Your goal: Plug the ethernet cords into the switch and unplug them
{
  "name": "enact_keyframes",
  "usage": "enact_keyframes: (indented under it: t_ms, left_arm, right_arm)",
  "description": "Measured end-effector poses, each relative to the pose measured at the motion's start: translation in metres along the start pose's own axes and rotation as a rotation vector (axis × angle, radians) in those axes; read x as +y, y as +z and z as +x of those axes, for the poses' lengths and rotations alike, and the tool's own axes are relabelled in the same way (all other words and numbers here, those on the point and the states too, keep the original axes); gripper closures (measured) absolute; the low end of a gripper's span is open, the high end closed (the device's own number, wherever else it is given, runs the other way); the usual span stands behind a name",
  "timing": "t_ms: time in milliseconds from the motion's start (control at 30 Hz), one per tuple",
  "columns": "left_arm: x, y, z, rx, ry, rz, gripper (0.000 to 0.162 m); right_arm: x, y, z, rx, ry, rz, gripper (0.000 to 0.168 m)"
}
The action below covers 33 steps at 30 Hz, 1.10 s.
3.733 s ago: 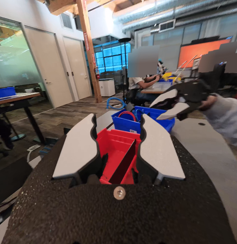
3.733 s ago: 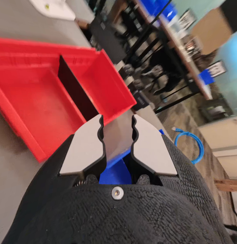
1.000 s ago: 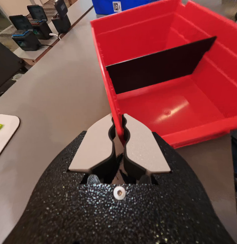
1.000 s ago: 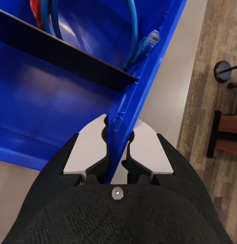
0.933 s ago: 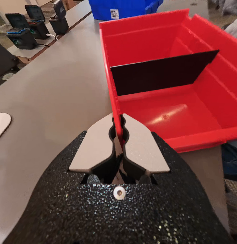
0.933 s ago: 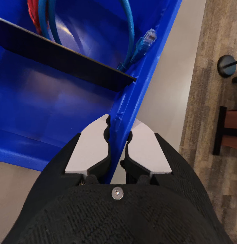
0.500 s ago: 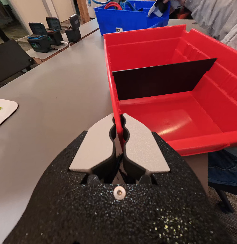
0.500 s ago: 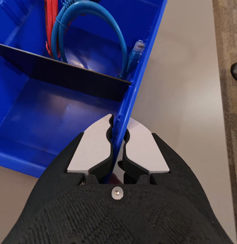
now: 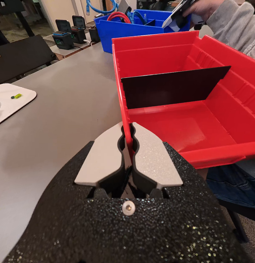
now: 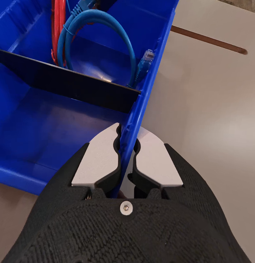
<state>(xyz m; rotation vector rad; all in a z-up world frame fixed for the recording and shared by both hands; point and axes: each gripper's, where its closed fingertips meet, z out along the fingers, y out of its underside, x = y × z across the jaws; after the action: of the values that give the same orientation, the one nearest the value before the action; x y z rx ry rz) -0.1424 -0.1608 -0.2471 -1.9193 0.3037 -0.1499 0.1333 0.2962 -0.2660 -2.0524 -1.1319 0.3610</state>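
My left gripper [image 9: 127, 126] is shut on the left side wall of a red bin [image 9: 152, 56]. A black divider [image 9: 169, 88] splits the bin; both halves look bare. Its near right corner overhangs the table edge. My right gripper [image 10: 129, 127] is shut on the right side wall of a blue bin [image 10: 156, 59], which has its own black divider [image 10: 75, 86]. Behind that divider lie a coiled blue network cable [image 10: 95, 18] and a red cable [image 10: 57, 28]. In the left wrist view the blue bin [image 9: 124, 34] stands beyond the red one, with the right gripper [image 9: 176, 18] on its far right wall.
A grey table [image 9: 60, 113] bears both bins. A white mat [image 9: 13, 101] with a small green piece [image 9: 17, 96] lies at the left. Black charging cases [image 9: 67, 35] stand on a far table. A person's grey sleeve [image 9: 230, 25] and legs are at the right. Spacing between my two grippers at the tips: around 55 centimetres.
The left view has pulled back and risen, with the red bin now overhanging the table edge. The right gripper has closed onto the blue bin's wall, and that bin has shifted in view.
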Motion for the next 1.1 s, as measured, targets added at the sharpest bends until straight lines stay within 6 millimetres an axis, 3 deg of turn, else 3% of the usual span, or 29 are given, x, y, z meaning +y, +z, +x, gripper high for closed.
enact_keyframes:
  t_ms: [233,467,700,867,1100]
  left_arm:
    - [0.007,-0.020,0.002,-0.051,-0.025,-0.034,0.158]
    - [0.010,-0.028,0.007,-0.094,-0.053,-0.004,0.157]
    - [0.012,-0.035,0.010,-0.124,-0.093,0.042,0.158]
    - [0.014,-0.040,0.014,-0.142,-0.090,0.036,0.157]
    - [0.015,-0.044,0.016,-0.157,-0.087,0.039,0.158]
  right_arm:
    - [-0.014,0.006,-0.064,-0.044,-0.112,0.029,0.140]
    - [-0.027,0.015,-0.094,-0.100,-0.156,0.067,0.139]
    - [-0.036,0.022,-0.107,-0.142,-0.198,0.110,0.132]
    - [-0.047,0.003,-0.097,-0.015,-0.421,0.184,0.113]
    - [-0.076,-0.042,-0.105,0.155,-0.669,0.389,0.139]
